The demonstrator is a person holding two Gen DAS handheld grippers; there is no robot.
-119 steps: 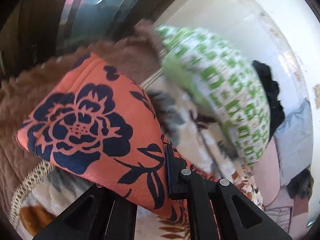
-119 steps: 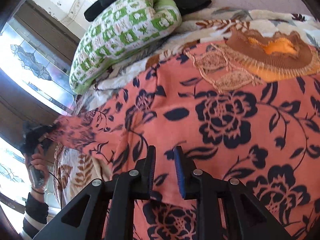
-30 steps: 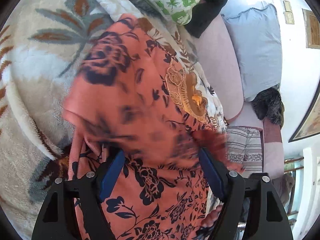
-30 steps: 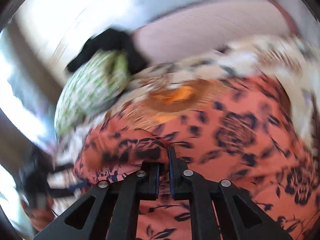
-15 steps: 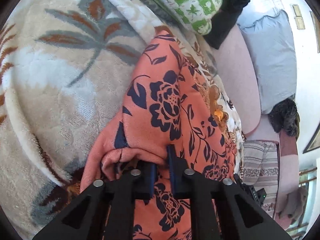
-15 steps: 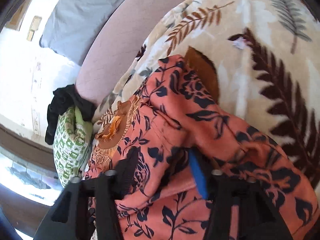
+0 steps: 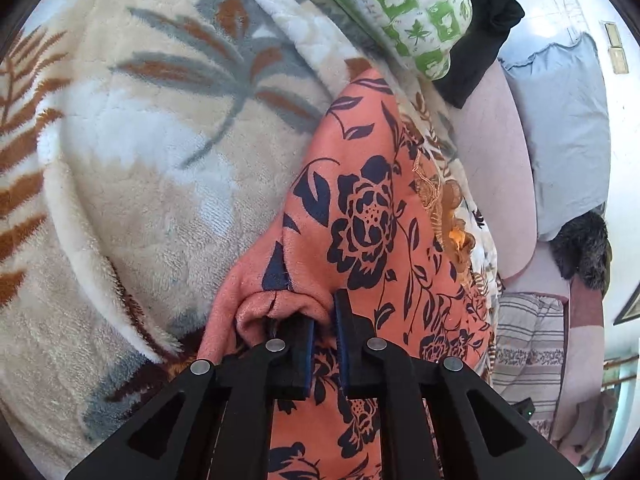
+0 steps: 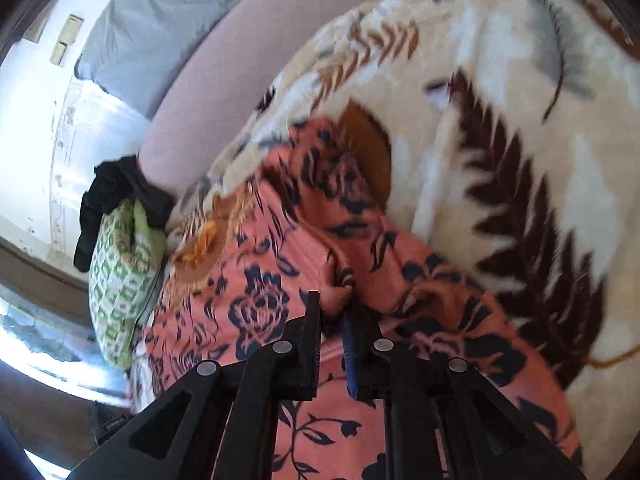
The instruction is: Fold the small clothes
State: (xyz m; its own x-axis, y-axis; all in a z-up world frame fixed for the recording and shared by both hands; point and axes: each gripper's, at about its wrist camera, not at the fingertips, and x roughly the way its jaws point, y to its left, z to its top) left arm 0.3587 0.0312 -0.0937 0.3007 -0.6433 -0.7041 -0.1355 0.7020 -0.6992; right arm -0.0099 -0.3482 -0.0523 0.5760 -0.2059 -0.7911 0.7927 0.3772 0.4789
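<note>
An orange garment with dark blue flowers [image 7: 360, 216] lies on a fleece blanket with a leaf pattern [image 7: 160, 200]. Its brown embroidered neckline [image 7: 444, 208] points toward the pillows. My left gripper [image 7: 324, 308] is shut on a bunched fold at the garment's left edge. In the right wrist view the same garment [image 8: 260, 304] lies rumpled, its right side folded over. My right gripper [image 8: 332, 308] has its jaws a narrow gap apart and opening. A pinched fold of the cloth bulges between their tips.
A green-and-white pillow [image 7: 408, 4] with a black cloth [image 7: 488, 32] on it lies beyond the garment. A pink cushion [image 7: 496, 184] and a grey-blue pillow [image 7: 568, 140] line the far side. A striped cloth [image 7: 528, 340] lies at the right. The blanket [image 8: 500, 140] spreads out to the right.
My left jaws went from wide apart to shut on the garment's edge fold. The right gripper swung across the garment; its jaws stood wide half a second ago and are now narrow around a fold.
</note>
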